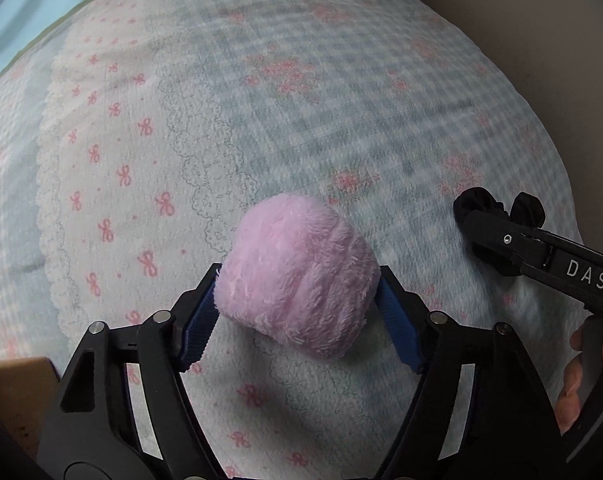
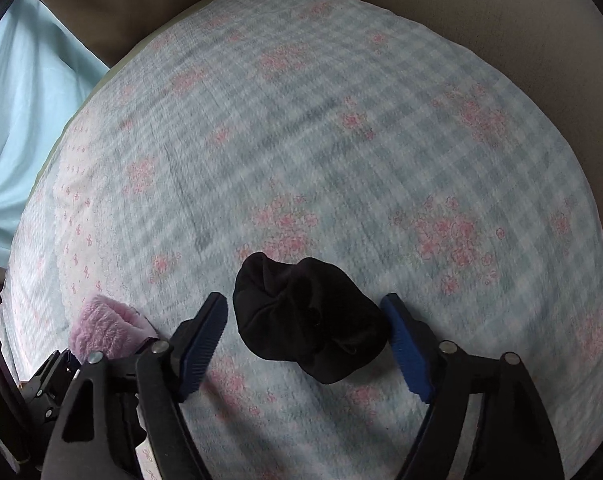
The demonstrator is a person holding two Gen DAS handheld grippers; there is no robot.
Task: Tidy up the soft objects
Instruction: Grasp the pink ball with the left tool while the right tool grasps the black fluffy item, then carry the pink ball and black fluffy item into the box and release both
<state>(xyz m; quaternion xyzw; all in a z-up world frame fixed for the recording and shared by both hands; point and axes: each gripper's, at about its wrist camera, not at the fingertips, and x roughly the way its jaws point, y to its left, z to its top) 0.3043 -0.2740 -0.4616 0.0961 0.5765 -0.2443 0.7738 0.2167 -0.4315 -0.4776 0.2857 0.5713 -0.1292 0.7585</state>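
On the quilt [image 1: 149,92]: left gripper [image 1: 299,292] pinches the pink bundle [image 1: 297,276]; right gripper [image 2: 305,320] brackets the black bundle [image 2: 309,312], right pad touching, left just clear.

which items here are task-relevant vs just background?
Job: pink fluffy bundle between the left hand-held gripper pads; black fabric bundle between the right hand-held gripper pads.

Background: checked floral bedspread, light blue sheet, beige upholstery.

On the bed [image 1: 301,100], the fluffy bundle [image 1: 297,276] sits between my left jaws, the scrunchie [image 2: 309,316] between my right jaws, just right of the bundle.
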